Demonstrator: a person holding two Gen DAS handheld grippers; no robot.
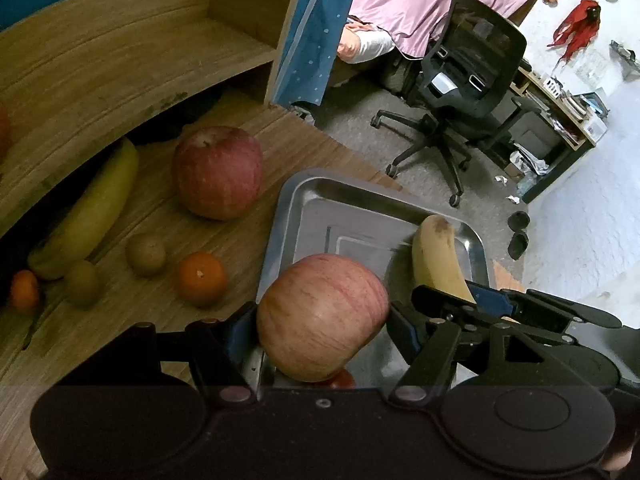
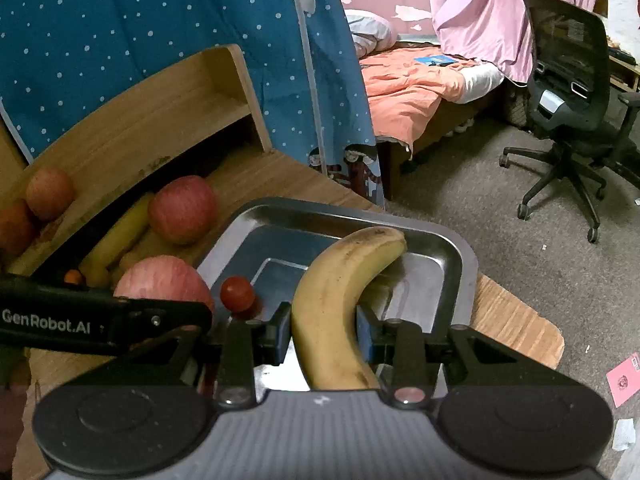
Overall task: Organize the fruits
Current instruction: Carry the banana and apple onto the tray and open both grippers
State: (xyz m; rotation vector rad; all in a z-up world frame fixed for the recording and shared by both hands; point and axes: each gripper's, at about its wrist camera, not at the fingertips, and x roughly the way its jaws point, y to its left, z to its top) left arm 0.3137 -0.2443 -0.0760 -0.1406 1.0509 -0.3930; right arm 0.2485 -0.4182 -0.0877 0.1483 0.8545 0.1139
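Lowering both fruits gently works best: left tongs (image 1: 320,320) grip an apple (image 1: 322,316) over the tray (image 1: 304,200), right tongs (image 2: 324,332) clamp a banana (image 2: 340,304); avoid the tomato (image 2: 237,294).

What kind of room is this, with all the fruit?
Probably a bedroom used for study too: a bed with an orange quilt, a black office chair and a cluttered desk stand beyond the wooden table.

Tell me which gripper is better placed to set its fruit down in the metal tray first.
Likely right. The right gripper holds the banana with its tip already over the metal tray; the left gripper holds the apple at the tray's near edge.
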